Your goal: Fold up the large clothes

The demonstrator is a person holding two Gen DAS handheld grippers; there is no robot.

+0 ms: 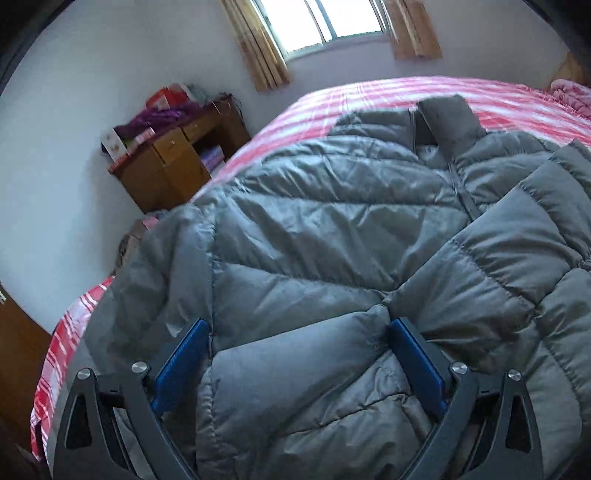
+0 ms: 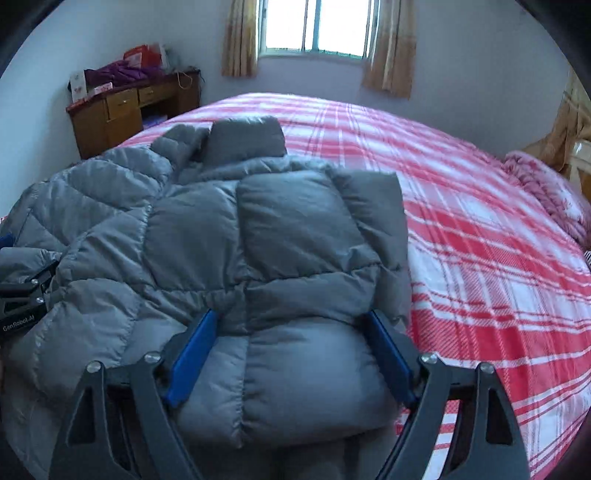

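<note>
A large grey puffer jacket (image 1: 332,229) lies on the bed, collar toward the window. It also shows in the right wrist view (image 2: 229,236), with its right sleeve folded in over the body. My left gripper (image 1: 299,325) stands wide, its blue pads either side of a thick puffed fold at the jacket's near hem. My right gripper (image 2: 291,317) stands equally wide around the puffy hem end on the jacket's right side. Both sets of pads touch the padding. The left gripper's body shows at the left edge of the right wrist view (image 2: 22,295).
The bed has a red and white plaid sheet (image 2: 480,240). A pink blanket (image 2: 543,192) lies at its far right. A wooden desk (image 2: 129,107) with clutter stands against the far left wall. A window with curtains (image 2: 317,29) is beyond the bed.
</note>
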